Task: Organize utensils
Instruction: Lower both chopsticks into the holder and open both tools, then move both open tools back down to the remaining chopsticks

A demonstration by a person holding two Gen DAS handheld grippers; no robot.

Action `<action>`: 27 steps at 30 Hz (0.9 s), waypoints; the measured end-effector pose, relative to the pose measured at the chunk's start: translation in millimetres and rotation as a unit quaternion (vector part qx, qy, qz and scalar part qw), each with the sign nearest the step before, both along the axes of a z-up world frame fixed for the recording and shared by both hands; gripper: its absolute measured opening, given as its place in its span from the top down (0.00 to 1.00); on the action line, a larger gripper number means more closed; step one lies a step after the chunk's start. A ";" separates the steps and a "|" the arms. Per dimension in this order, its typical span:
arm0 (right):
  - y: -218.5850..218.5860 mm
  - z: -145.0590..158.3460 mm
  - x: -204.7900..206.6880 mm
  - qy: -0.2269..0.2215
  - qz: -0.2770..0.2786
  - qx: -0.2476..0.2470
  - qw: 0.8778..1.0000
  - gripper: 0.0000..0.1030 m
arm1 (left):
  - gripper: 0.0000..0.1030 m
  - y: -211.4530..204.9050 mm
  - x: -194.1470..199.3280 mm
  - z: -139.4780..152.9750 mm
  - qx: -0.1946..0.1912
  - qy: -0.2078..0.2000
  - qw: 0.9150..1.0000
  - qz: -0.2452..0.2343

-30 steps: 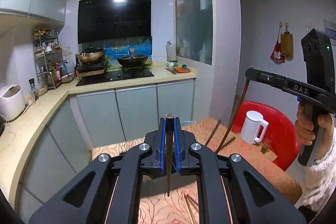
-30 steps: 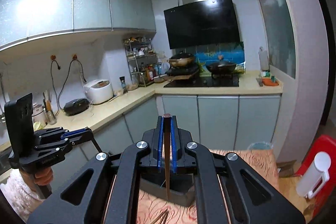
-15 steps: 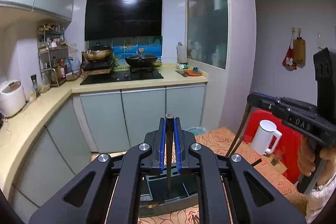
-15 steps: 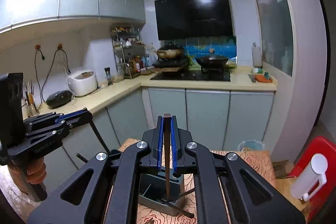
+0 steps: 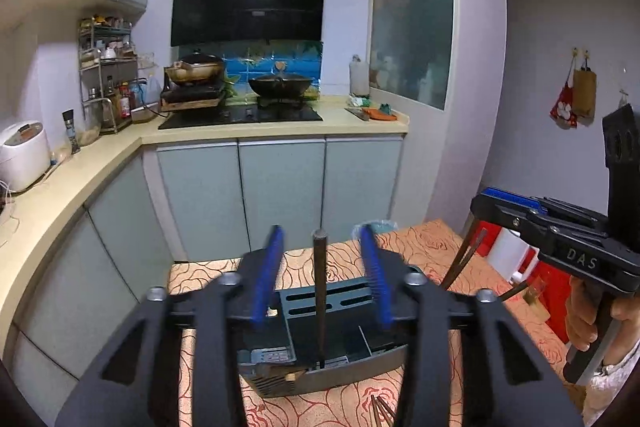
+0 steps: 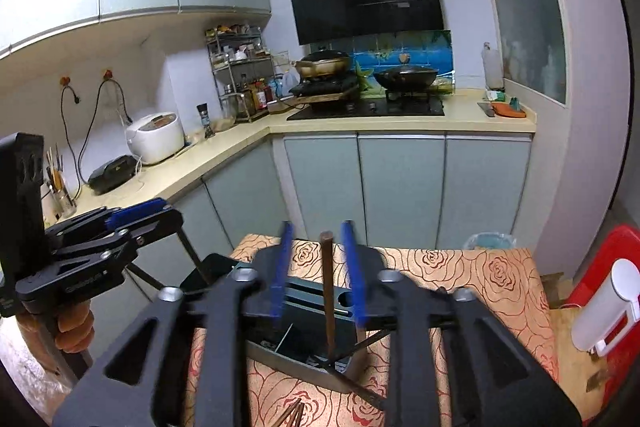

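Observation:
A grey slotted utensil holder point(image 5: 340, 375) stands on the rose-patterned tablecloth point(image 5: 432, 247). My left gripper point(image 5: 320, 233) is just above it, its jaws opening. A dark chopstick point(image 5: 320, 299) stands free between the blue pads point(image 5: 272, 275), with its lower end in the holder. In the right wrist view my right gripper point(image 6: 316, 227) is opening too. A brown chopstick point(image 6: 328, 291) stands loose between its pads point(image 6: 352, 275), tip down in the holder point(image 6: 304, 295). Each gripper shows in the other's view, held in a hand point(image 5: 580, 315).
Loose chopsticks point(image 6: 292, 415) lie on the cloth in front of the holder. A white jug point(image 6: 604, 307) and a red stool point(image 6: 616, 247) sit at the table's right. Kitchen cabinets point(image 6: 400, 187) and a bin point(image 6: 488, 241) stand behind the table.
Both grippers have come down over the holder. Their jaws were shut on a chopstick each and now stand apart, with the chopsticks dropped into the holder.

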State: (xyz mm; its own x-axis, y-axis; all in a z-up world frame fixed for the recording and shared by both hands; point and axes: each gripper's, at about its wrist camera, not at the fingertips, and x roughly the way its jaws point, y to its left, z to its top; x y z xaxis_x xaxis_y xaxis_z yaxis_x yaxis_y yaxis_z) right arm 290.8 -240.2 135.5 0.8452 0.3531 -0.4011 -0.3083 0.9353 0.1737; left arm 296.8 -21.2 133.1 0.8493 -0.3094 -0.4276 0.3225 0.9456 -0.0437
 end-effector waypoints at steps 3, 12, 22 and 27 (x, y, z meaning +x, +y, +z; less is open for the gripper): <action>-1.2 2.3 -3.2 -0.002 -0.003 0.003 1.000 0.62 | 0.46 3.1 -5.6 2.1 -0.001 -0.005 1.000 0.005; -7.5 16.3 -21.6 -0.026 -0.015 0.001 1.000 0.62 | 0.29 7.1 -32.7 4.4 0.005 -0.020 1.000 0.015; -9.9 8.8 -81.3 -0.058 -0.028 -0.036 0.997 0.61 | 0.28 14.2 -77.6 -32.7 0.023 -0.008 0.999 0.022; -7.6 -36.2 -108.2 -0.035 -0.033 -0.058 0.997 0.61 | 0.27 20.9 -96.6 -73.1 0.023 0.028 0.999 0.029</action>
